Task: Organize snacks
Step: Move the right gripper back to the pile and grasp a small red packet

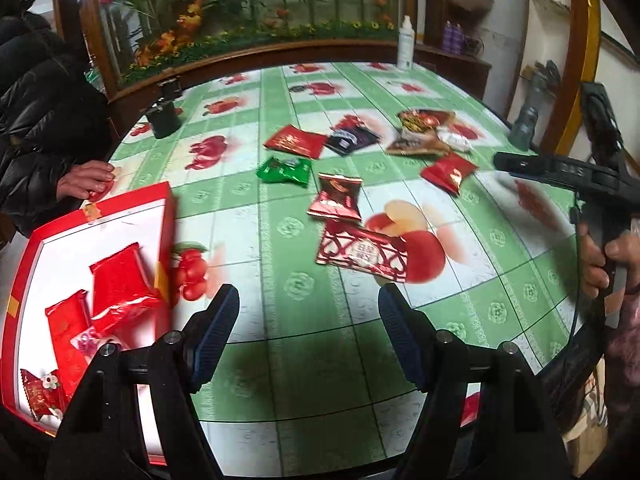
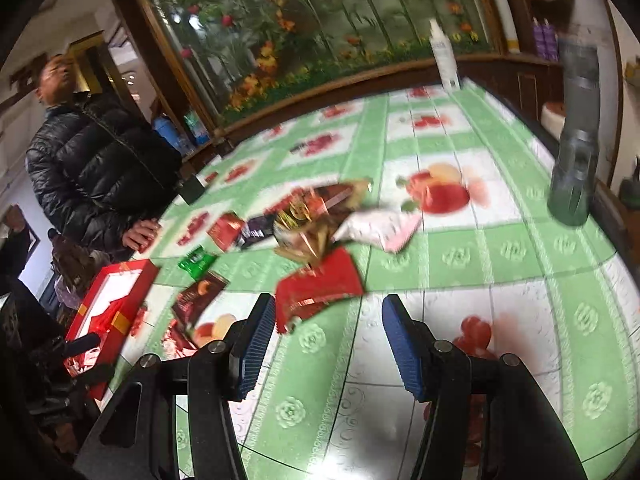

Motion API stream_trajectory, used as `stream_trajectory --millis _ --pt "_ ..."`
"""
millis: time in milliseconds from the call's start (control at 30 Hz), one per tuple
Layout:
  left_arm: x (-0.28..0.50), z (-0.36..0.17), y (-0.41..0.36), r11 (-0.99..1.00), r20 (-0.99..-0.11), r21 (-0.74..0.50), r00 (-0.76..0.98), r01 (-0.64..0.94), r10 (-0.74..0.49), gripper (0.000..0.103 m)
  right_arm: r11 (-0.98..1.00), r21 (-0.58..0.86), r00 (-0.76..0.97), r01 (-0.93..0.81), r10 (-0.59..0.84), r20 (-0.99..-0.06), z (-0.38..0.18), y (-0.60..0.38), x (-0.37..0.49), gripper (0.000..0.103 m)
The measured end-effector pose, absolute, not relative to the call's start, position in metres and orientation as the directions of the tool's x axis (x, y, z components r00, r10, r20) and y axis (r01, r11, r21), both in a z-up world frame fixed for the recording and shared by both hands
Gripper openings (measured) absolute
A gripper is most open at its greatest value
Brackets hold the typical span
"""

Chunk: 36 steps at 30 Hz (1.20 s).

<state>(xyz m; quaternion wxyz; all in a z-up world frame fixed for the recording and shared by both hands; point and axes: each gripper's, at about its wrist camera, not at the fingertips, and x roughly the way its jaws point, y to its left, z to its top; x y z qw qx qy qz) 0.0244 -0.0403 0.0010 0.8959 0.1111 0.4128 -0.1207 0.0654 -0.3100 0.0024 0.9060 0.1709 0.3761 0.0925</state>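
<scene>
1. The snack packets lay scattered over the middle of the desk (image 1: 280, 248): a lattice-printed red packet (image 1: 362, 255) nearest the left tongs (image 1: 308, 320), a green packet (image 1: 285, 171) farther off, and a red foil packet (image 2: 318, 286) just ahead of the right tongs (image 2: 328, 336).
2. A red box (image 1: 100, 216) sat at the desk's left edge, with several red packets already inside.
3. The packets looked light, soft and crinkly, their foil probably slippery; a pinch across a flat sealed edge seemed the safest hold.
4. Both tongs were spread wide and gripped nothing.
5. The desk wore a glossy green-and-white cloth printed with fruit; a white bottle (image 2: 444, 60) and a grey flask (image 2: 576, 152) stood near its far and right edges.
6. A bystander in a black padded jacket (image 2: 96, 168) stood beside the box, before a flower-painted panel (image 2: 320, 20).
</scene>
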Motion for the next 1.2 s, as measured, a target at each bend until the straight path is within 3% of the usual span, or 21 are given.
stream_trajectory --millis 267,467,567,667,700,733,767,800,833,1000,1200 --pt "0.026 0.004 -0.033 0.959 -0.774 0.085 0.624 0.271 -0.108 0.072 0.933 0.358 0.582 0.035 0.272 -0.766 -0.008 -0.265 0.107 0.058" --pt "0.028 -0.001 -0.025 0.966 -0.786 0.06 0.608 0.251 -0.109 0.072 0.965 0.185 0.575 0.185 0.046 -0.817 -0.014 -0.232 0.129 0.058" --pt "0.028 -0.002 -0.022 0.968 -0.79 0.053 0.603 0.245 -0.11 0.072 0.987 0.022 0.589 0.161 -0.078 -0.805 -0.02 -0.217 0.129 0.049" --pt "0.033 -0.003 -0.022 0.974 -0.801 0.011 0.585 0.225 -0.126 0.072 0.989 0.043 0.611 0.143 -0.054 -0.79 -0.021 -0.225 0.125 0.041" --pt "0.036 -0.003 -0.023 0.978 -0.806 -0.015 0.576 0.209 -0.135 0.072 0.989 0.027 0.62 0.148 -0.072 -0.781 -0.021 -0.227 0.124 0.032" --pt "0.04 -0.003 -0.024 0.98 -0.811 -0.049 0.565 0.191 -0.151 0.072 0.989 0.018 0.628 0.148 -0.08 -0.774 -0.021 -0.231 0.123 0.03" --pt "0.042 -0.003 -0.026 0.982 -0.815 -0.07 0.558 0.177 -0.159 0.072 0.989 0.025 0.632 0.147 -0.074 -0.771 -0.021 -0.236 0.123 0.023" --pt "0.045 -0.003 -0.028 0.984 -0.82 -0.088 0.549 0.157 -0.161 0.072 0.988 0.035 0.63 0.151 -0.069 -0.774 -0.02 -0.241 0.122 0.009" --pt "0.05 -0.004 -0.031 0.986 -0.826 -0.112 0.54 0.127 -0.164 0.072 0.988 0.043 0.633 0.147 -0.061 -0.771 -0.02 -0.245 0.122 0.008" --pt "0.068 -0.008 -0.05 0.989 -0.829 -0.146 0.543 0.015 -0.131 0.072 0.989 0.078 0.625 0.129 -0.02 -0.781 -0.018 -0.249 0.123 0.009" --pt "0.089 -0.022 -0.072 0.987 -0.846 -0.145 0.525 -0.067 -0.089 0.072 0.905 0.4 0.59 0.142 0.247 -0.769 -0.019 -0.29 0.12 0.013"
